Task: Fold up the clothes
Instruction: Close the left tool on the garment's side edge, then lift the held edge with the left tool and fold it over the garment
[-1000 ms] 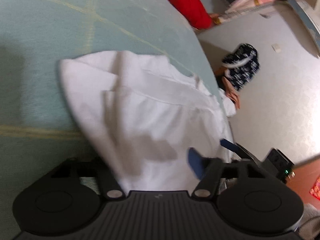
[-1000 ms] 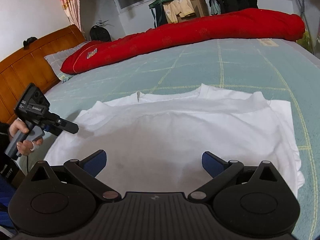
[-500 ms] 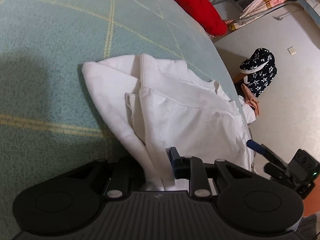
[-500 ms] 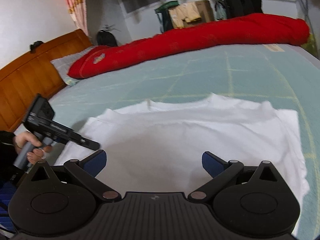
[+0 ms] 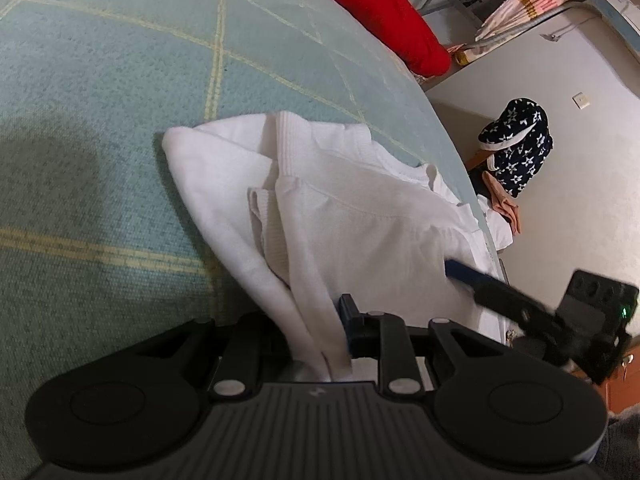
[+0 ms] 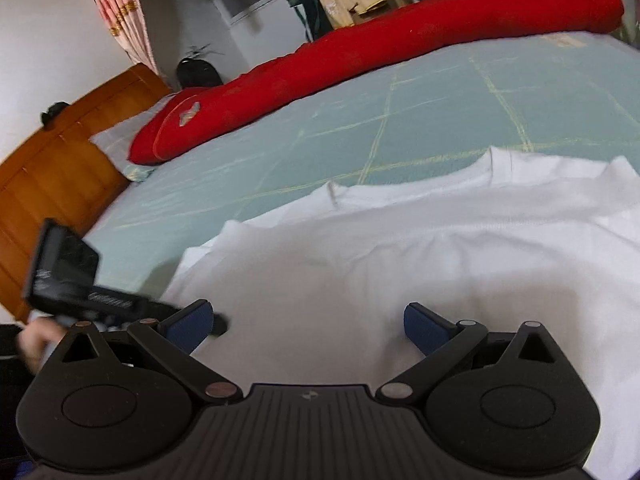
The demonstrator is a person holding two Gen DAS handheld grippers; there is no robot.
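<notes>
White shirt (image 5: 360, 220) lies on the green bed (image 5: 120, 100); left gripper (image 5: 320, 336) pinches its edge, right gripper (image 6: 306, 320) spread wide above it.

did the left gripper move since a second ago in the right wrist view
Yes. The left gripper has come rightward, away from the wooden headboard, onto the edge of the white t-shirt, where its jaws have closed on the fabric.

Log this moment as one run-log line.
stage: fold start | left gripper: shut on white shirt edge | right gripper: open over shirt | surface: bed
</notes>
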